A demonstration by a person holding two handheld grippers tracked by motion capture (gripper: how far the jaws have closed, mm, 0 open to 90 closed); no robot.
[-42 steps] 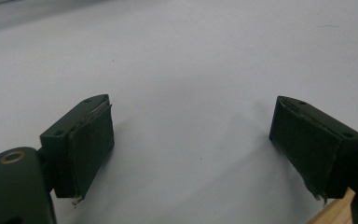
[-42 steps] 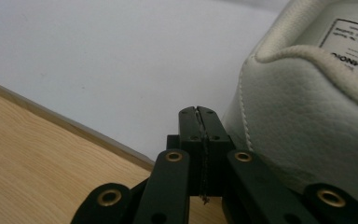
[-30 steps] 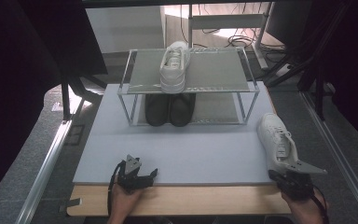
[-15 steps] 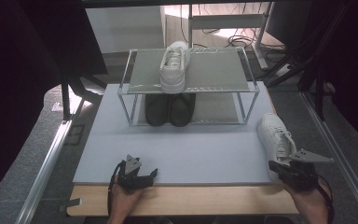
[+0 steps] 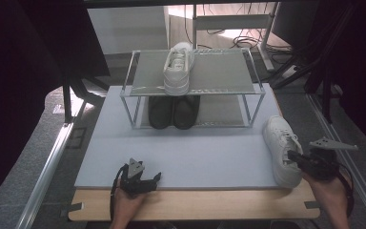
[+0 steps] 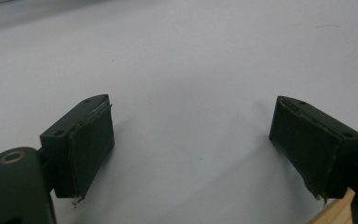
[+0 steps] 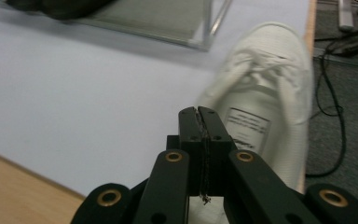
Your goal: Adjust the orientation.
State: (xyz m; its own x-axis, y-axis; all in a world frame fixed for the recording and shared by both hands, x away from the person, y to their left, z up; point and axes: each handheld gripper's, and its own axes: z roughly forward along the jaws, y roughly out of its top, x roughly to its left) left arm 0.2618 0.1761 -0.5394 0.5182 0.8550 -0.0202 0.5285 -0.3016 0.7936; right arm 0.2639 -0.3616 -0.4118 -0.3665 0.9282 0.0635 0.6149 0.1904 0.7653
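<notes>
Right gripper (image 5: pixel 291 155): you are pinching the heel rim of the white sneaker (image 5: pixel 281 149), jaws pressed together on it | sneaker: lying at the mat's (image 5: pixel 195 152) right edge, toe toward the rack (image 5: pixel 193 86) | left gripper (image 6: pixel 191 154): you are resting it on the mat, jaws wide apart, nothing between them.

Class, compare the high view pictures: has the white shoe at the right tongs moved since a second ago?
Yes. The white shoe, clamped at its heel by the right tongs, has lifted off the mat, its heel rising.
</notes>
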